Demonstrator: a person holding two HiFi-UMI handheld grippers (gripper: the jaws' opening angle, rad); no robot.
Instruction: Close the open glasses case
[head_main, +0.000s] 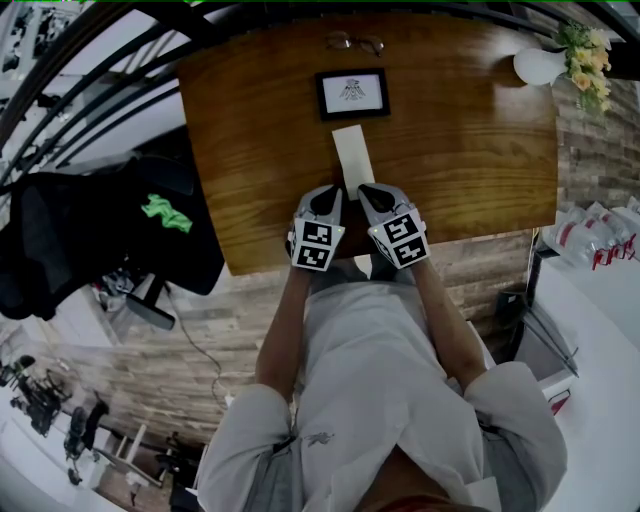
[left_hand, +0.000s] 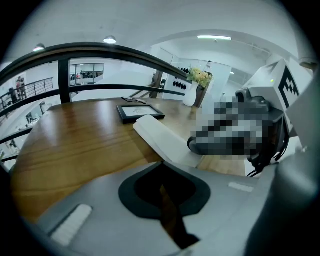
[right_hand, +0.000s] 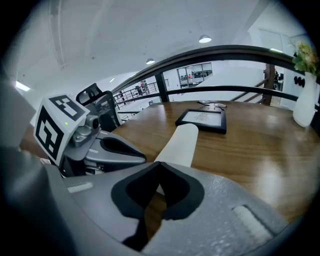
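Observation:
A long white glasses case (head_main: 352, 155) lies lengthwise on the wooden table (head_main: 250, 150), its near end between my two grippers. In the left gripper view the case (left_hand: 160, 132) runs away just right of the jaw tips; in the right gripper view the case (right_hand: 180, 142) starts right beyond them. Its top looks flat and low; I cannot tell if a lid stands off. My left gripper (head_main: 330, 192) (left_hand: 161, 162) and right gripper (head_main: 368, 190) (right_hand: 160, 164) sit side by side at the table's near edge, both shut with nothing held.
A black picture frame (head_main: 352, 93) lies beyond the case, with a pair of glasses (head_main: 355, 42) at the far edge. A white vase with flowers (head_main: 545, 62) stands at the far right corner. A black railing curves behind the table. A dark chair (head_main: 110, 240) stands left.

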